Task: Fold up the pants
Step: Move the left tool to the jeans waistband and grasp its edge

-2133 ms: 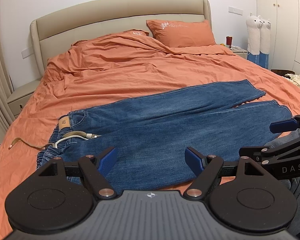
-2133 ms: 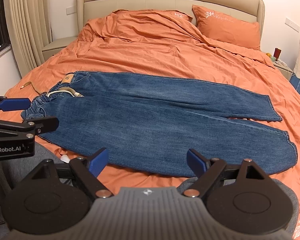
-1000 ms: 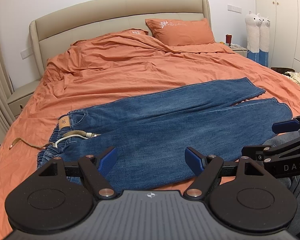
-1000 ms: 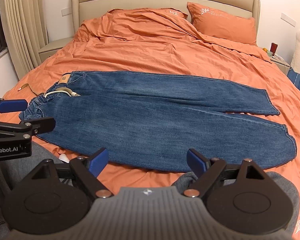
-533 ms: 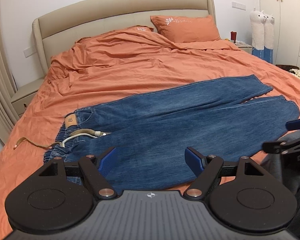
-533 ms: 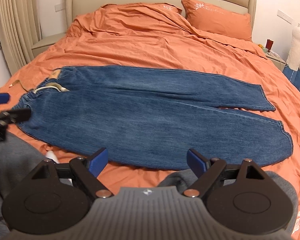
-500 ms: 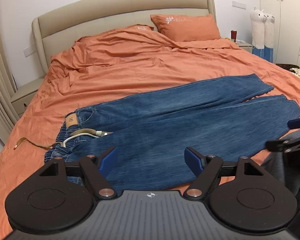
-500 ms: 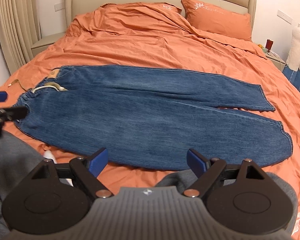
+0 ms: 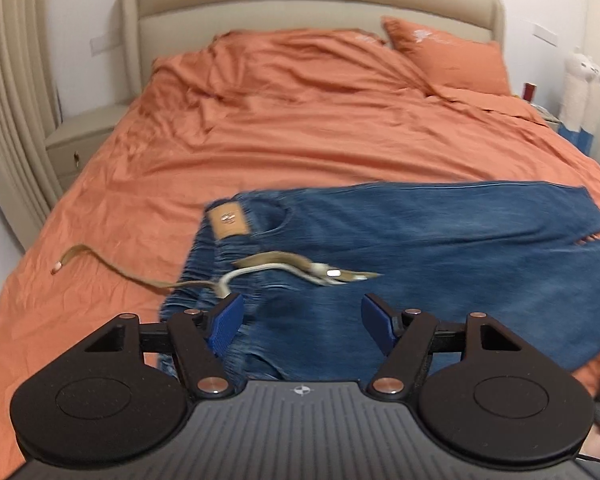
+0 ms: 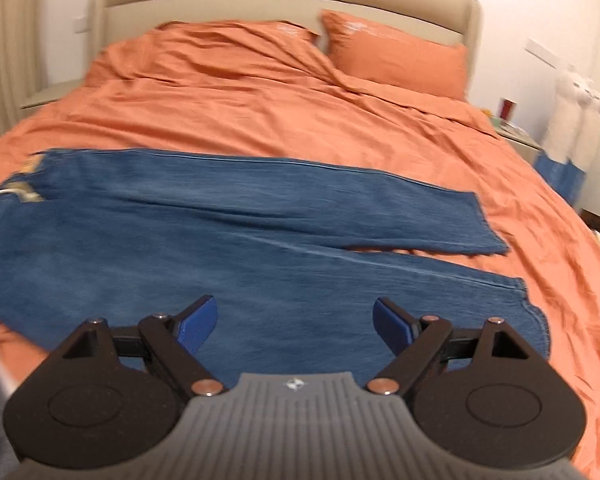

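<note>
Holding both tools wide apart at the pads, you gripped nothing at this moment. Your left gripper [image 9: 300, 326] hung over the gathered waistband [image 9: 204, 280], its blue pads [image 9: 226, 322] spread on either side of the near corner of the denim without pinching it. Your right gripper [image 10: 296, 324] hovered in the same released way above the near leg [image 10: 340, 300], short of the hem [image 10: 536, 320]. Whether either set of pads brushed the cloth could not be told through the blur.

Beyond the fingers, the jeans [image 9: 420, 248] lay flat across the orange bed cover [image 9: 300, 128], already doubled so that one leg sat partly over the other. The long axis ran crosswise to your reach: waist toward your left, cuffs toward your right. That put your left hand nearer the waistband and your right hand nearer the hems, so each tool already faced its own end. The tan leather patch [image 9: 230, 220] marked the far corner of the waist, and the drawstring [image 9: 112, 268] trailed off over the cover to your left, with its other end lying on the denim near the white cord [image 9: 260, 272].

The next fold probably turned on that crosswise lie: one end had to travel along the axis to meet the other. The loose drawstring looked likely to snag or to get folded in. Farther off stood the headboard [image 10: 280, 4], a pillow [image 10: 396, 56], and the nightstand [image 9: 80, 136].
</note>
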Available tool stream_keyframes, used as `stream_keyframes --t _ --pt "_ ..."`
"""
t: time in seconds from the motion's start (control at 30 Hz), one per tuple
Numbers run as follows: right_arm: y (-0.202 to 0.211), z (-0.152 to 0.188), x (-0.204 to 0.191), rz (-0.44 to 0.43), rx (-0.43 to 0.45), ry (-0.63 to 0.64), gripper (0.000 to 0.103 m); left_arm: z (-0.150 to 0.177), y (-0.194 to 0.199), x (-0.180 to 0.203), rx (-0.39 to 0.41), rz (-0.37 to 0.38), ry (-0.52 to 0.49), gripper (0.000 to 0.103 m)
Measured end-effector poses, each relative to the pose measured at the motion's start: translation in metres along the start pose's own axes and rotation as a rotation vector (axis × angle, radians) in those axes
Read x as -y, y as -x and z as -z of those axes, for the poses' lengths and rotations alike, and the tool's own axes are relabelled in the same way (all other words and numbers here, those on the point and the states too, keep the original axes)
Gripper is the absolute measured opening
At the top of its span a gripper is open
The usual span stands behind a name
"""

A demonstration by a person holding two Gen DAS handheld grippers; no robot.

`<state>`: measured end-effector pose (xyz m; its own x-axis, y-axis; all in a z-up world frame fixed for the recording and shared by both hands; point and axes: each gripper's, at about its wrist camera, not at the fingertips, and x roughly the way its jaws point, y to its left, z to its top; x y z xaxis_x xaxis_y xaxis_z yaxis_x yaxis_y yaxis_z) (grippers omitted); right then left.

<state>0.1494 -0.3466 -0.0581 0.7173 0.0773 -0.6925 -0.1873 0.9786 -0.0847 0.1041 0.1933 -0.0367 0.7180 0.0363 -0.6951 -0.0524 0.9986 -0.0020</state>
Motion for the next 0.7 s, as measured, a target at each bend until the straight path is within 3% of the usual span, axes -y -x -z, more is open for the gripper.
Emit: stream_keyframes --t 0.13,0.23,0.4,0.5,0.57,0.63,0.7 --pt "-0.031 -0.003 0.026 -0.075 -0.045 -0.189 0.081 -0.007 -0.052 -0.048 -0.055 0.014 0.109 0.075" --pt "-0.049 -0.002 0.032 -0.087 -0.098 -0.254 0.076 -0.012 -0.093 -0.084 -0.117 0.092 0.252 0.074" --pt "-0.061 -0.004 0.023 -0.076 -0.118 -0.249 0.076 -0.009 -0.14 -0.129 -0.187 0.198 0.438 0.067" --pt "-0.067 -0.006 0.019 -0.062 -0.123 -0.243 0.076 -0.003 -0.16 -0.145 -0.213 0.302 0.535 0.064" --pt "-0.072 -0.007 0.015 -0.048 -0.135 -0.235 0.076 0.001 -0.171 -0.148 -0.232 0.352 0.56 0.067" --pt "-0.079 -0.009 0.014 -0.029 -0.158 -0.233 0.076 0.004 -0.178 -0.148 -0.238 0.375 0.564 0.078" --pt "-0.082 -0.01 0.015 -0.023 -0.169 -0.235 0.076 0.008 -0.181 -0.148 -0.244 0.407 0.589 0.078"
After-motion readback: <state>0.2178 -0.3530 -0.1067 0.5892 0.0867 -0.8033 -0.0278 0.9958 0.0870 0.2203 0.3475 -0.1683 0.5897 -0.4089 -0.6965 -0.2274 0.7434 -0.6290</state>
